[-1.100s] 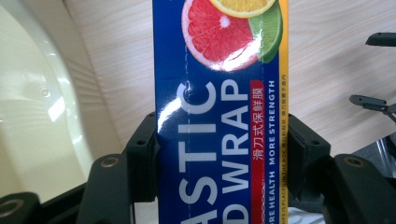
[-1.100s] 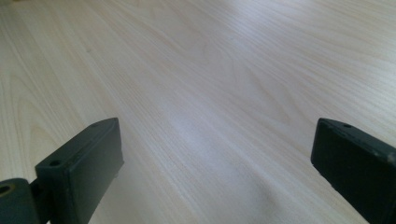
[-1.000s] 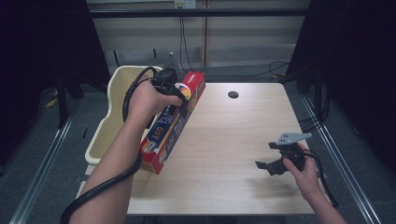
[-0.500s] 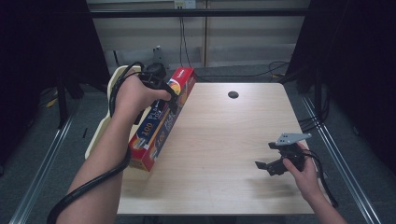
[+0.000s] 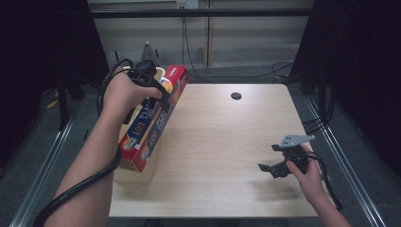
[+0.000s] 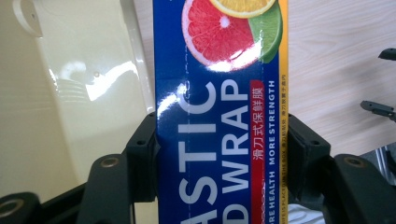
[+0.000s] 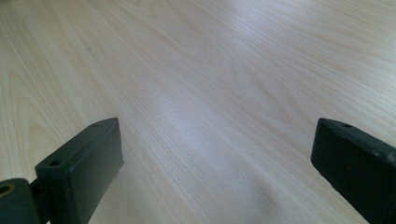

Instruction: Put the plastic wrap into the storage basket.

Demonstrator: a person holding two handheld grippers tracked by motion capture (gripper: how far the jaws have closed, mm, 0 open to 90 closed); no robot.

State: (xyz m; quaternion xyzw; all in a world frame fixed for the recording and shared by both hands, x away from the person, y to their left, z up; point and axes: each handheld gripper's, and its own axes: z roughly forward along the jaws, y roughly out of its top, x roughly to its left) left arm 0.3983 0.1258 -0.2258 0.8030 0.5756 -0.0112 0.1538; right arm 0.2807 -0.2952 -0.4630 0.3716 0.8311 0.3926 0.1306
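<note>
**A:** So, biggest thing first: the wooden table (image 5: pixel 213 142) is mostly bare, with a cream bin (image 6: pixel 70 93) hanging off its 9 o'clock edge. The plastic wrap box (image 5: pixel 152 122) is up in the air around 10 o'clock, straddling the table edge and the bin, far end pointing at 12.

**B:** Held by what?

**A:** The left gripper (image 6: pixel 219 154), jaws clamped across the box's width near its far end. The right gripper (image 5: pixel 279 165) sits at 4 o'clock, jaws spread wide over bare wood, holding nothing.

**B:** Risk?

**A:** My guess: it's gripped way off-centre, so the long near end could sag or swivel between the jaws. Glossy cardboard might slip, and the low end could clip the bin's rim.
</note>
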